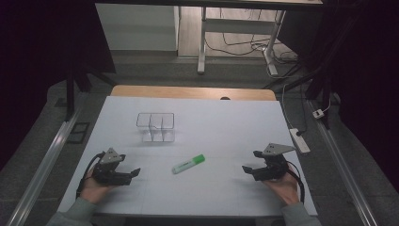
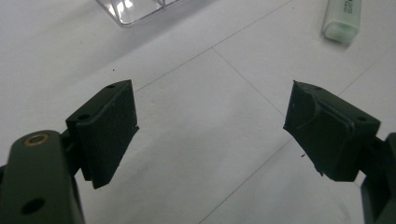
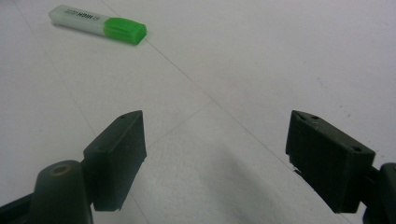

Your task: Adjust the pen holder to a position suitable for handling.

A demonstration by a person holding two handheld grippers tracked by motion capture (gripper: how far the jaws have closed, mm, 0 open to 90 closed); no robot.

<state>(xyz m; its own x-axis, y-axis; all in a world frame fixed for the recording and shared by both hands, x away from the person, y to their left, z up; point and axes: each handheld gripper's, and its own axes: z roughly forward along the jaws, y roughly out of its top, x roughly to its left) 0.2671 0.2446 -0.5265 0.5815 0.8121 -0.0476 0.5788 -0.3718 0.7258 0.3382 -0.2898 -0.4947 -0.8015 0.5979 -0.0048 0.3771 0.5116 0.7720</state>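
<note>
A white-covered table [image 1: 221, 122] is seen from above, with a person's hands entering from the near edge, one gripper held in each. The left gripper [image 1: 133, 174] is held low over the sheet near the person, its jaws spread wide with nothing between them; in the left gripper view [image 2: 210, 133] bare white surface is seen between the two black pads. The right gripper [image 1: 250, 161] is likewise held released, jaws wide apart and empty, as confirmed in the right gripper view [image 3: 215, 154].

A highlighter [image 1: 188, 164] with a green cap and pale body is laid flat on the sheet between the two grippers, well apart from both sets of fingers. It is seen ahead and to the right of the left fingers [image 2: 343, 18], and ahead and to the left of the right fingers [image 3: 98, 24].

A clear plastic divided box [image 1: 156, 126] is placed beyond the left fingers, farther from the person, its corner glimpsed in the left gripper view [image 2: 133, 9].
</note>
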